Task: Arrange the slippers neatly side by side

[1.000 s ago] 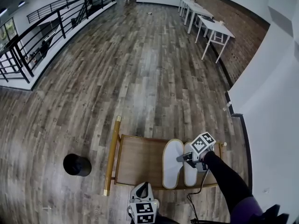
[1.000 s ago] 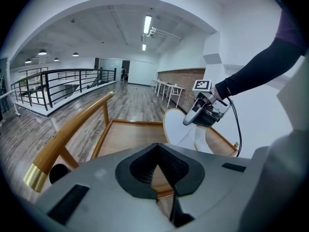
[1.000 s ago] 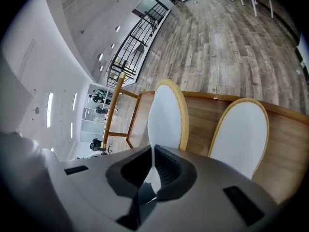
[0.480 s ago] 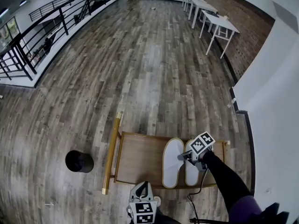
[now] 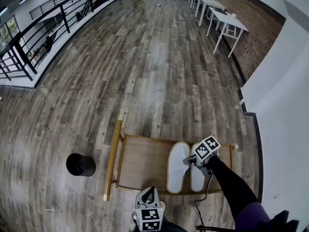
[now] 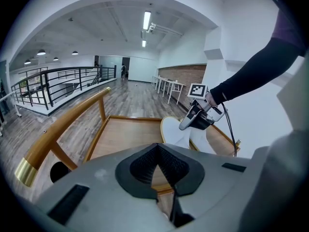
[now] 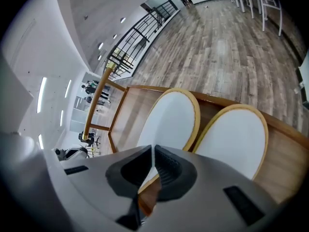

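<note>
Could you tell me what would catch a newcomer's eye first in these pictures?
Two white slippers with gold trim lie side by side on the right half of a wooden cart, which stands on a wide plank floor. The right gripper is poised over them with its jaws together. The left gripper hangs at the cart's near edge.

Two white slippers with tan trim lie flat on the wooden cart tray (image 5: 142, 166), at its right end. The inner slipper (image 5: 177, 168) (image 7: 171, 122) is nearer the tray's middle. The outer slipper (image 5: 196, 179) (image 7: 234, 139), by the right rim, is partly covered. They are side by side, roughly parallel, long edges nearly touching, rounded ends toward the far rim.
</note>
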Available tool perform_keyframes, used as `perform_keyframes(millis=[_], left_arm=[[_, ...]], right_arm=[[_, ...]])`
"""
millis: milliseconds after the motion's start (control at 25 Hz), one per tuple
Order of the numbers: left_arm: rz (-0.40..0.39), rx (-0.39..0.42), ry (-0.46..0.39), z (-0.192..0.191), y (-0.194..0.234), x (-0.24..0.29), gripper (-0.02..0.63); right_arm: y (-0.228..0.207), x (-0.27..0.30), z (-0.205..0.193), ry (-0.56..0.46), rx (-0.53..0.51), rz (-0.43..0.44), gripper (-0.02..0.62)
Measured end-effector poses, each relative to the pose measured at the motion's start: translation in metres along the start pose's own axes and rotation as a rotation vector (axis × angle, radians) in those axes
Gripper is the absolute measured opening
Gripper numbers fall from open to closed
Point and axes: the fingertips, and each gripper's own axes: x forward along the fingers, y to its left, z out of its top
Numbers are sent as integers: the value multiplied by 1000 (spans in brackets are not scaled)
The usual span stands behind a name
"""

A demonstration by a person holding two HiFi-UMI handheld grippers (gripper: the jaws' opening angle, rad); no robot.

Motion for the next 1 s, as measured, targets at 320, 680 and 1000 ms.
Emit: perform_keyframes(millis=[320,680,1000], left_arm=[[13,4,7,4,4,-1,-2],[19,-2,5,3,6,-2,-2],[23,-6,11,2,7,-3,-2]], right_arm=[[-4,4,4,-10,-40,-20,12],[-8,8,2,2,-72,-59,12],[-9,8,1,-14,-65,-56,12]])
